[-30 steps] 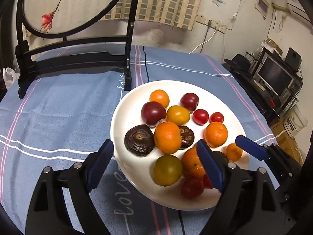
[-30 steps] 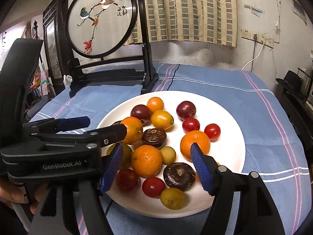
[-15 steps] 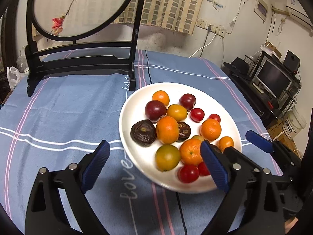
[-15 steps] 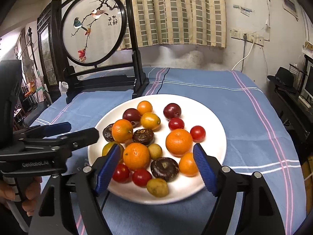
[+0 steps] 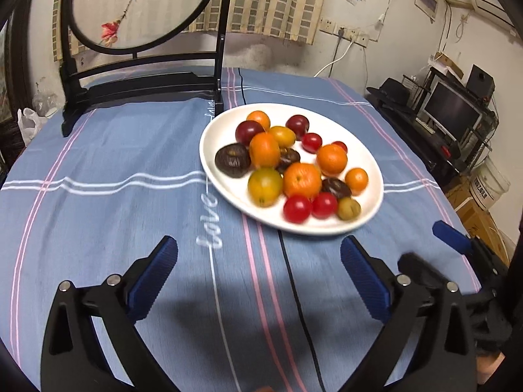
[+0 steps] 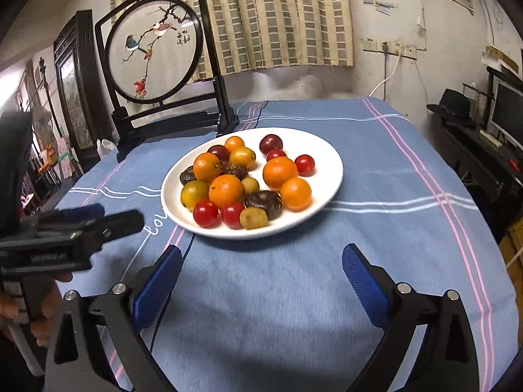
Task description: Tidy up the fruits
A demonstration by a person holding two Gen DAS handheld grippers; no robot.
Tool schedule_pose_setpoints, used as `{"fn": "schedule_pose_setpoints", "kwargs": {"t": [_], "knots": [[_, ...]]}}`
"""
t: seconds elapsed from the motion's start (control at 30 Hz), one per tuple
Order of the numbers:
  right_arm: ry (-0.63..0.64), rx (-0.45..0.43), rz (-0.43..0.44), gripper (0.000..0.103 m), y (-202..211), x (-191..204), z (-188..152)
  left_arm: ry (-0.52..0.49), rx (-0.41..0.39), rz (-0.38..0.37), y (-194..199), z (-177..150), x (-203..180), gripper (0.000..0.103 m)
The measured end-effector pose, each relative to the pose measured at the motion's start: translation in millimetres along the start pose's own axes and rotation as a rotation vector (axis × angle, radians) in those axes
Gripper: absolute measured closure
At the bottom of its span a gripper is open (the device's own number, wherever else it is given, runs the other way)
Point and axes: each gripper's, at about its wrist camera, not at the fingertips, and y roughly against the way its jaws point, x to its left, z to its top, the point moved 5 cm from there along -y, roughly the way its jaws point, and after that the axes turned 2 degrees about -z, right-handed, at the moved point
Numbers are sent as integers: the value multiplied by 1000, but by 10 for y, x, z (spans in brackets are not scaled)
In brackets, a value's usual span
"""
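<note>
A white plate (image 5: 367, 163) (image 6: 327, 156) on the blue striped tablecloth holds a heap of fruit: oranges (image 5: 301, 179) (image 6: 225, 191), red cherry tomatoes (image 5: 296, 208) (image 6: 206, 214), dark plums (image 5: 249, 132), wrinkled brown fruits (image 5: 232, 160) (image 6: 264, 204) and yellow-green ones (image 5: 264, 187). My left gripper (image 5: 258, 251) hovers over bare cloth, short of the plate's near rim. Its jaws are opening and hold nothing. My right gripper (image 6: 261, 254) also hangs before the plate, jaws opening, nothing between them. Each gripper shows at the edge of the other's view.
A black wooden stand with a round embroidered screen (image 5: 140, 6) (image 6: 153, 55) stands at the back left of the table. Off the right side are a monitor (image 5: 451, 111), a black hat (image 6: 454, 104) and a white bucket (image 5: 490, 186). A hand (image 6: 42, 313) holds the left gripper.
Both grippers have drawn back from over the plate toward the table's near side, and their jaws have spread wider. The fruit no longer lies between the fingers.
</note>
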Motion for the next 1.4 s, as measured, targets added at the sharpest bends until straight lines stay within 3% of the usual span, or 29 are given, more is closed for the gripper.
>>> {"fn": "schedule_pose_setpoints", "kwargs": {"t": [0.23, 0.47, 0.83, 1.4], "knots": [[25, -30, -62, 4, 50, -39, -92, 17, 24, 17, 52, -361, 69, 5], [100, -39, -94, 4, 46, 24, -107, -13, 20, 63, 22, -410, 137, 5], [52, 49, -13, 4, -8, 30, -175, -9, 21, 53, 44, -420, 122, 5], [91, 71, -19, 4, -22, 95, -241, -19, 35, 53, 13, -439, 95, 5]]}}
